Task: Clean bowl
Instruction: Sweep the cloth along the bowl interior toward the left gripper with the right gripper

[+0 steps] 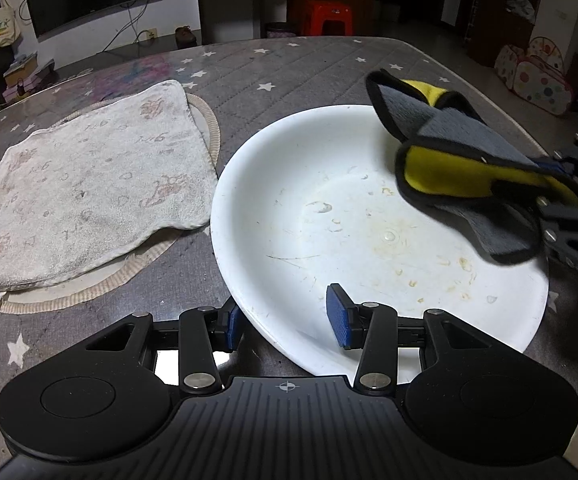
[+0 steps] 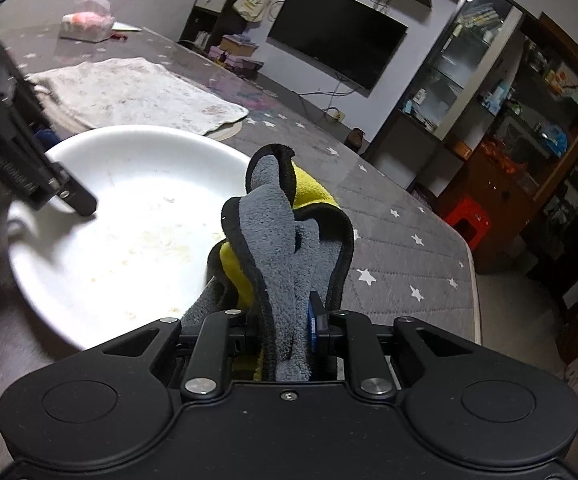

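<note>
A wide white bowl (image 1: 329, 200) with yellowish stains and droplets sits on the star-patterned table cover. My left gripper (image 1: 285, 322) is at its near rim, one blue pad (image 1: 231, 326) outside the wall and the other blue pad (image 1: 339, 316) inside, shut on the rim. My right gripper (image 2: 285, 328) is shut on a folded grey and yellow cloth (image 2: 285, 240) with black edging. In the left wrist view the cloth (image 1: 461, 152) hangs over the bowl's right side, with the right gripper (image 1: 545, 192) coming in from the right edge. Whether the cloth touches the bowl cannot be told.
A worn white towel (image 1: 89, 192) lies on a round striped mat (image 1: 209, 120) to the left of the bowl. A tissue pack (image 2: 87, 20) stands at the table's far end. The table edge (image 2: 471, 264) runs to the right, with a red stool (image 2: 467, 222) beyond it.
</note>
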Demonstrator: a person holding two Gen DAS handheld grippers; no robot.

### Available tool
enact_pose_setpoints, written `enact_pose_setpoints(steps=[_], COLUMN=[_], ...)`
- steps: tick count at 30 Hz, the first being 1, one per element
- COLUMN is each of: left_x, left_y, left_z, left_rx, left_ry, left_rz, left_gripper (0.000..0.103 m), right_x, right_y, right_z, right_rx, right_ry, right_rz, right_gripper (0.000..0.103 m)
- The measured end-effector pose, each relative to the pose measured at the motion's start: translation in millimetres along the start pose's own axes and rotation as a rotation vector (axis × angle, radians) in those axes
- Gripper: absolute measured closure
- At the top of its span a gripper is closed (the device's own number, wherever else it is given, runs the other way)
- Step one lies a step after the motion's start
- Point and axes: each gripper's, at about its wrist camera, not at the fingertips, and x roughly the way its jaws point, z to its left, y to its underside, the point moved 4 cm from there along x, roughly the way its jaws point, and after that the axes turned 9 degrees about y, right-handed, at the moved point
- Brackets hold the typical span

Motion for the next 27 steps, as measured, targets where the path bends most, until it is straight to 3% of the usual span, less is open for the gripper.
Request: enact_pose_setpoints(steps=[27], left_x=[1], left_y=[-1], left_z=[-2], left_rx=[0.007], left_ry=[-0.004], left_rz=[0.001], left_gripper=[0.055], right_x=[52], right_y=[-32], right_z=[14], right_rx=[-0.09], right_ry=[-0.03], right_rz=[-0.067], right_gripper=[0.083])
